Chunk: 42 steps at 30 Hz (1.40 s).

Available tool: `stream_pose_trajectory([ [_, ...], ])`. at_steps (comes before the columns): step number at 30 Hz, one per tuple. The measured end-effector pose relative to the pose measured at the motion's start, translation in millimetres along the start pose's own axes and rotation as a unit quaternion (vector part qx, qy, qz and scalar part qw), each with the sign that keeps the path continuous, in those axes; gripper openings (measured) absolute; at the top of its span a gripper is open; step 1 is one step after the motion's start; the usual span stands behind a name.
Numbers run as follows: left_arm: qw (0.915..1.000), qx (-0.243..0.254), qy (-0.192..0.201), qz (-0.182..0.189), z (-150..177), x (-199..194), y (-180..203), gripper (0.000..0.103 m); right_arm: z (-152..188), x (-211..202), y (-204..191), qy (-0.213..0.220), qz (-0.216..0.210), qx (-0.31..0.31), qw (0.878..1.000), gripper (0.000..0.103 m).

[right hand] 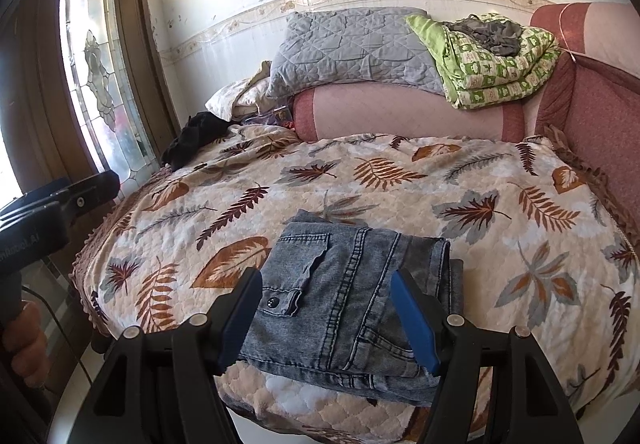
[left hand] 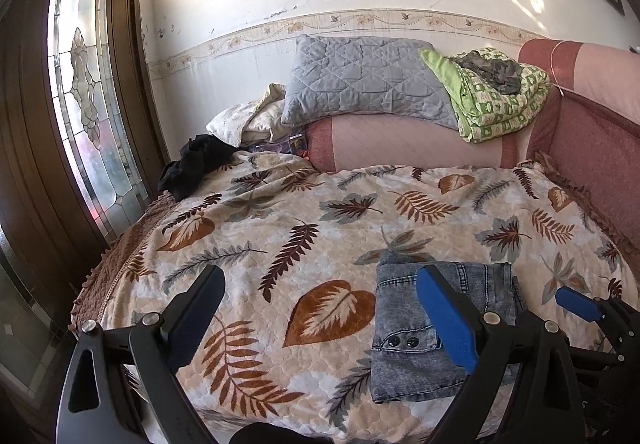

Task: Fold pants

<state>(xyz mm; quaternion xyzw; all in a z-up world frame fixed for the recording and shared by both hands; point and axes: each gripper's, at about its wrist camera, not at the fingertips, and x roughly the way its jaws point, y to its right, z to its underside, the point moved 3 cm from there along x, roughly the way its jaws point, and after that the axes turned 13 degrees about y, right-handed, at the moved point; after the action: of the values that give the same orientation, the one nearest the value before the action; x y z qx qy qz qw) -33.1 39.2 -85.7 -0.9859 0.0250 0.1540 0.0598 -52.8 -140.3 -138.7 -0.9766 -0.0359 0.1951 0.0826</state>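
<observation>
The jeans (right hand: 352, 292) lie folded into a compact rectangle near the front edge of the bed, on the leaf-print bedspread (right hand: 400, 179). A flapped pocket with two snap buttons faces up on the left side of the bundle. The fold appears complete or nearly so; the step in hand is judged to be a final check or tidy of the stack.

Gripper state:
- Right gripper (right hand: 326, 318): jaws apart, nothing clamped. It hangs above the near part of the jeans, one finger to each side of the bundle's middle, with no visible contact.
- Left gripper (left hand: 332, 308): jaws wide apart, nothing between them. It hovers over bare bedspread to the left of the jeans; its blue-padded finger overlaps the jeans in view only.

Procedure for a clean finish:
1. Inspect the right edge of the bundle, where stacked layers show; the lower layers look slightly offset.
2. If alignment is needed, pinch all layers at a corner together, not the top one alone, so the stack does not slide apart.
3. Press flat along the seams; denim is stiff and may spring open at the fold.
4. Withdraw upward, fingers clear of the pocket flap.

Surface: the bedspread is quilted and soft, so it may bunch under a dragged bundle.

Room: a grey quilted pillow (left hand: 360, 79) and a folded green patterned blanket (left hand: 500, 99) rest on a pink bolster by the white wall. A dark garment (left hand: 192, 163) lies at the far left corner, well apart from the jeans, near a stained-glass door (left hand: 84, 91)
</observation>
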Motion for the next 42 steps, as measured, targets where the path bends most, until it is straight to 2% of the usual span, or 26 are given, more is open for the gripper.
stream_pose_trajectory([
  [19, 0.9998, -0.015, -0.015, -0.006, 8.4, 19.1, -17.2, 0.097, 1.8, 20.4, -16.5, -0.018, -0.009, -0.015, 1.0, 0.07],
  [22, 0.9994, -0.02, -0.026, -0.006, 13.5, 27.5, -21.5, 0.097, 4.3, 27.3, -20.8, -0.024, -0.014, -0.016, 0.999, 0.07],
  [26, 0.9969, -0.035, -0.07, -0.001, 29.4, 50.5, -30.0, 0.097, 6.9, 38.1, -12.6, -0.033, -0.014, 0.002, 0.999, 0.07],
  [31, 0.9862, -0.082, -0.143, -0.008, 55.0, 89.9, -51.6, 0.097, 5.6, 49.8, 32.1, -0.041, 0.025, 0.04, 0.998, 0.07],
  [34, 0.9767, -0.105, -0.181, -0.047, 74.1, 120.7, -68.9, 0.097, 3.1, 54.7, 77.4, -0.038, 0.07, 0.064, 0.995, 0.07],
  [36, 0.9674, -0.104, -0.213, -0.089, 87.5, 143.6, -82.6, 0.097, 1.5, 56.9, 105.2, -0.038, 0.101, 0.077, 0.991, 0.07],
  [39, 0.9603, -0.11, -0.219, -0.132, 94.4, 159.2, -96.9, 0.097, 1.1, 56.9, 156.2, -0.038, 0.148, 0.115, 0.981, 0.07],
  [42, 0.9586, -0.103, -0.213, -0.158, 93.4, 165.9, -102.2, 0.097, 2.1, 51.5, 195.0, -0.031, 0.181, 0.142, 0.973, 0.07],
])
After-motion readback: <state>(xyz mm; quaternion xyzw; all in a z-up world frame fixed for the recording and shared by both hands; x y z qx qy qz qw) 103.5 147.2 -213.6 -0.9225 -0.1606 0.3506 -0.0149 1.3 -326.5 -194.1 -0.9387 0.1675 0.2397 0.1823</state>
